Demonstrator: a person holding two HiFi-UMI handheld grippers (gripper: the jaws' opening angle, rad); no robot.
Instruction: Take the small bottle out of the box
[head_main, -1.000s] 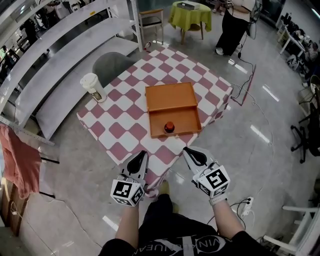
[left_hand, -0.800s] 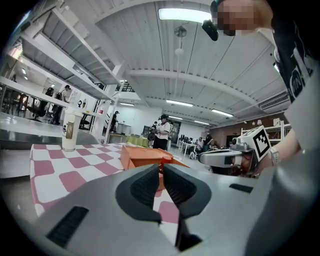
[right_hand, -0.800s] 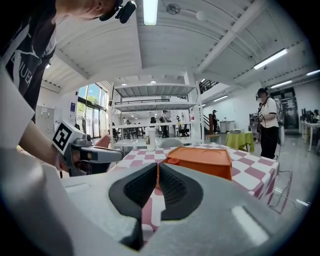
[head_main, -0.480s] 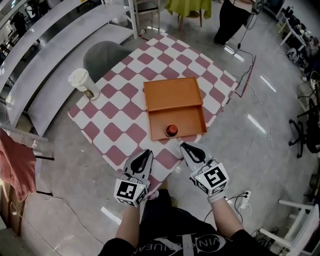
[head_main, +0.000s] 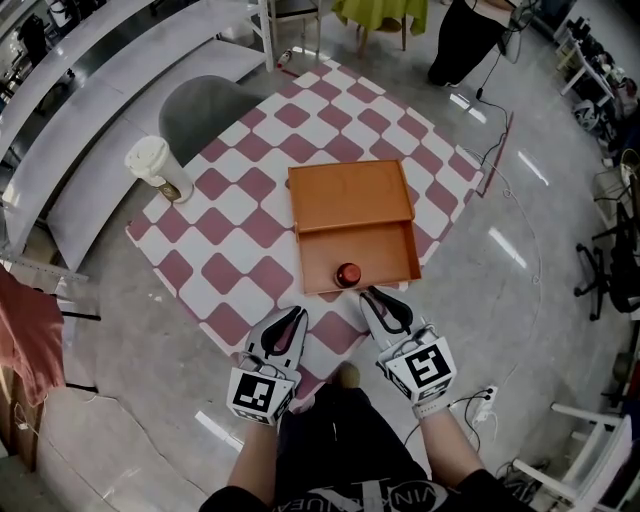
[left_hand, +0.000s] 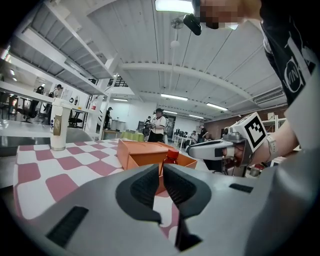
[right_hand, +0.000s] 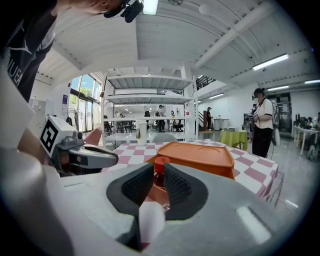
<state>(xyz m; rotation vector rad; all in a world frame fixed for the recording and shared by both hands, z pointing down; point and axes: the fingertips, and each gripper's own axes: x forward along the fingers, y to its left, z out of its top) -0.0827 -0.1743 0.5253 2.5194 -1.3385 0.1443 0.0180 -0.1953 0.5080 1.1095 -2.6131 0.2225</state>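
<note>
Far left first: a white lidded cup (head_main: 157, 168) stands right at the left corner of the checkered counter (head_main: 250, 220), well away from everything else. A grey chair (head_main: 200, 110) is tucked in by the far left edge.

The left tongs (head_main: 293, 318) hover over the counter's near corner, tips aimed at the box. In the left gripper view they're (left_hand: 161, 172) pressed pretty much together with just a sliver between the pads, and nothing is in there.

The orange box (head_main: 355, 225) sits toward the counter's near right edge. It's open, with the flat lid part on the far side and the open tray on the near side. The small bottle (head_main: 347, 274) is in that tray, upright with its red cap up, close to the near wall.

The right tongs (head_main: 372, 297) are just beside the box's near wall, tips close to the bottle but not on it. In the right gripper view they're (right_hand: 159, 172) opening, a narrow gap so far. The bottle (right_hand: 160, 167) lines up in that gap, but it's beyond the tips, so the pads aren't pinching anything.
</note>
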